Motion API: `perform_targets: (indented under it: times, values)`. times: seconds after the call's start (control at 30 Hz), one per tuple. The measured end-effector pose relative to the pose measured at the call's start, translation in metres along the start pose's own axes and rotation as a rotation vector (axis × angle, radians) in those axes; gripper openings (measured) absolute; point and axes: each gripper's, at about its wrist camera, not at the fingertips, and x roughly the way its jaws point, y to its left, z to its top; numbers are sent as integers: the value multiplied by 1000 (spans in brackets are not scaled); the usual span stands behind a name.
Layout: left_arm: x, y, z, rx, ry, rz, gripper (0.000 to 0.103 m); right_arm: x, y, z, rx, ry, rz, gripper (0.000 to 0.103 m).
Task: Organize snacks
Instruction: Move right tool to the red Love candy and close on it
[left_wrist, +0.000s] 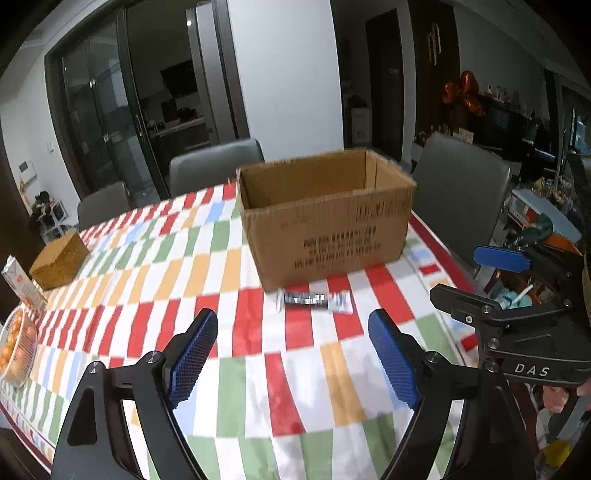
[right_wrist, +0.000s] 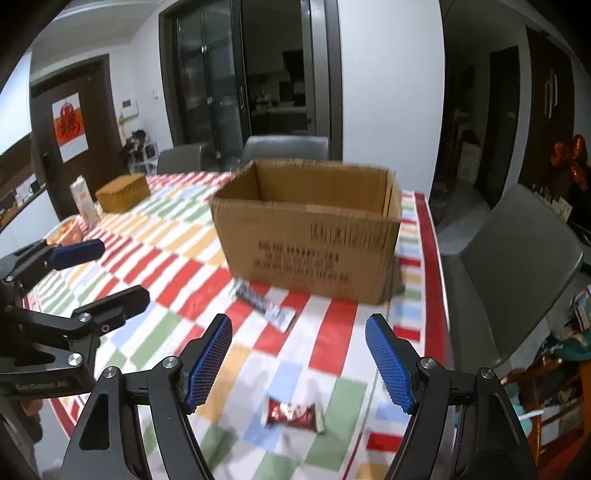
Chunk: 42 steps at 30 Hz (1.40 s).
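Snack packets lie on the checked surface (right_wrist: 332, 332) before the open cardboard box (right_wrist: 314, 236): a dark-and-white one (right_wrist: 264, 301) just in front of its near wall, a red one (right_wrist: 293, 412) nearer, below the right gripper (right_wrist: 298, 360). Both are flat and slippery; blue pads closing flat on the cloth could skid them away or pinch the fabric. Each gripper stands wide and empty, tilted down toward the box, the left gripper (left_wrist: 293, 354) beside its partner.
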Motion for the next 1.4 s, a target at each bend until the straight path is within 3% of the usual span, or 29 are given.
perform_targets:
  times: [0.57, 1.0, 1.4]
  values:
    - [44, -4, -60, -2, 186, 14, 84, 54, 7, -66, 25, 240, 47, 75]
    - [74, -6, -76, -15, 265, 9, 84, 95, 2, -86, 55, 355, 46, 75]
    - [85, -4, -75, -24, 272, 2, 84, 101, 6, -86, 11, 345, 11, 52]
